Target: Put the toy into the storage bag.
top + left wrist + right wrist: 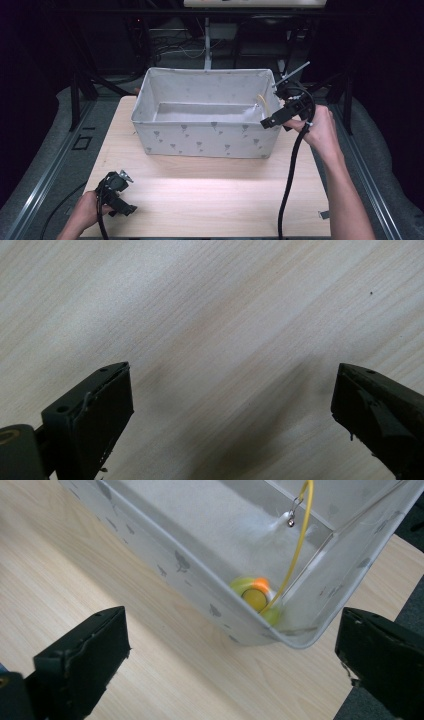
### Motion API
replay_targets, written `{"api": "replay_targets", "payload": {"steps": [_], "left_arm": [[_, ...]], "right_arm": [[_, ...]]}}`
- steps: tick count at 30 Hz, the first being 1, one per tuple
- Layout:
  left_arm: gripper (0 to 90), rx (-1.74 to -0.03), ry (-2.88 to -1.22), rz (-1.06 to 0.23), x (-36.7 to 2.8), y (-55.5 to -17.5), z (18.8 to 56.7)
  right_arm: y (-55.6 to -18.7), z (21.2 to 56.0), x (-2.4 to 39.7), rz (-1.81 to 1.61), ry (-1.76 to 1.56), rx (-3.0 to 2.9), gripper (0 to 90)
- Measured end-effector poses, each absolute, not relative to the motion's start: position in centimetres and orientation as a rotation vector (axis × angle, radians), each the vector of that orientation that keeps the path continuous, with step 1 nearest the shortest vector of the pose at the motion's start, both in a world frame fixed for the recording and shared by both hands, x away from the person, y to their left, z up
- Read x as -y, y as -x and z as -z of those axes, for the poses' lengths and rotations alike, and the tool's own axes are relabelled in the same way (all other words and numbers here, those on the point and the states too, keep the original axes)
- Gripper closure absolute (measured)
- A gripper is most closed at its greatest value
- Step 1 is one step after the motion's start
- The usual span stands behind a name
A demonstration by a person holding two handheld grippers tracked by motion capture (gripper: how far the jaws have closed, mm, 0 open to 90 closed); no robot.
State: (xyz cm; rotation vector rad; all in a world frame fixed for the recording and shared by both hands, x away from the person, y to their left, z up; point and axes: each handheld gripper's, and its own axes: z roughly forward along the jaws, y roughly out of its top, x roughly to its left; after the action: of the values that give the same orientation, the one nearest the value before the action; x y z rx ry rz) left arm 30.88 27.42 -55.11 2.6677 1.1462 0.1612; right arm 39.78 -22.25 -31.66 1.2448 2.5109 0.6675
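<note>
A white fabric bin [205, 140] with grey marks stands on the wooden table [210, 195]. In its right end lies a toy: a green, orange and yellow ball [255, 597] with a thin yellow wire [296, 550] rising from it, and a small bell and white fluff [285, 519] near the wire's top. The wire [261, 102] stands up by the bin's right wall. My right gripper [276, 106] hovers at the bin's [165, 565] right front corner, open, and nothing is between its jaws [230, 627]. My left gripper [130, 194] rests low at the table's near left, open over bare wood [231, 375].
The bin takes up the far half of the table. Black cables trail from both grippers toward the near edge. Dark stands and frames rise behind and beside the table, with grey floor on both sides.
</note>
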Motion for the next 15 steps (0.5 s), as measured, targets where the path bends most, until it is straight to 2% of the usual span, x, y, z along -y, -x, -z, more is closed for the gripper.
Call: {"api": "replay_targets", "payload": {"steps": [9, 15], "left_arm": [[3.4, -1.148, -2.664, -0.169, -27.4, -30.9, 55.0], [3.3, -1.146, -2.665, -0.169, -27.4, -30.8, 54.9]], "right_arm": [[-36.6, 32.7, 22.1, -0.681, -1.205, -2.500, 0.0], [-34.5, 34.7, 21.8, -0.678, -1.185, -2.517, 0.0]]}}
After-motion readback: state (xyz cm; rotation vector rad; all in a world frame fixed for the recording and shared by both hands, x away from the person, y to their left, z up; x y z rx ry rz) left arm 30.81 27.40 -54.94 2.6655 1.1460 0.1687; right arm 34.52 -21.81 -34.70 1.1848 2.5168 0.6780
